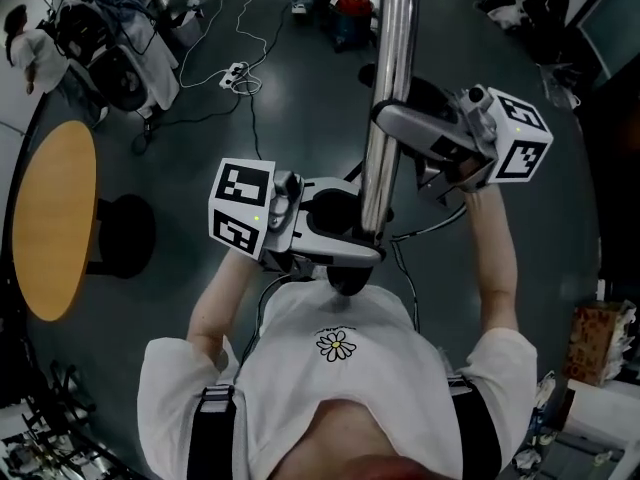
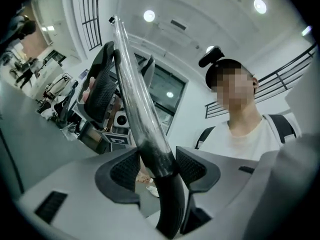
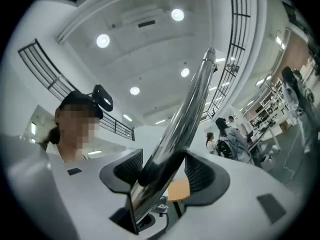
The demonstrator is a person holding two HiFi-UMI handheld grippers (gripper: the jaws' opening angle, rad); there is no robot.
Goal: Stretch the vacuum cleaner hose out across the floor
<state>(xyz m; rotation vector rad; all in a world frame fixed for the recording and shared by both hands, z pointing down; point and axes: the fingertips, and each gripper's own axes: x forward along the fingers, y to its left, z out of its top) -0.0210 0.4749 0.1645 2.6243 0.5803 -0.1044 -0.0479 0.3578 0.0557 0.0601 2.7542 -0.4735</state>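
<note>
A chrome vacuum tube (image 1: 395, 58) stands nearly upright in front of the person, its top reaching toward the head camera. My left gripper (image 1: 358, 236) is shut on its lower end, where the metal meets a black curved piece (image 2: 172, 204). In the left gripper view the tube (image 2: 135, 99) sits tight between both pads of that gripper (image 2: 157, 169). My right gripper (image 1: 390, 118) is shut on the tube higher up. The right gripper view shows the tube (image 3: 192, 104) wedged between that gripper's (image 3: 162, 171) pads. The flexible hose is hidden below the grippers and the person's body.
A round wooden table (image 1: 55, 218) and a dark stool (image 1: 125, 233) stand at the left. A white power strip (image 1: 237, 76) with its cable lies on the grey floor ahead, with a red machine (image 1: 350, 3) beyond. A cardboard box (image 1: 598, 343) sits at the right. People (image 3: 227, 134) stand in the background.
</note>
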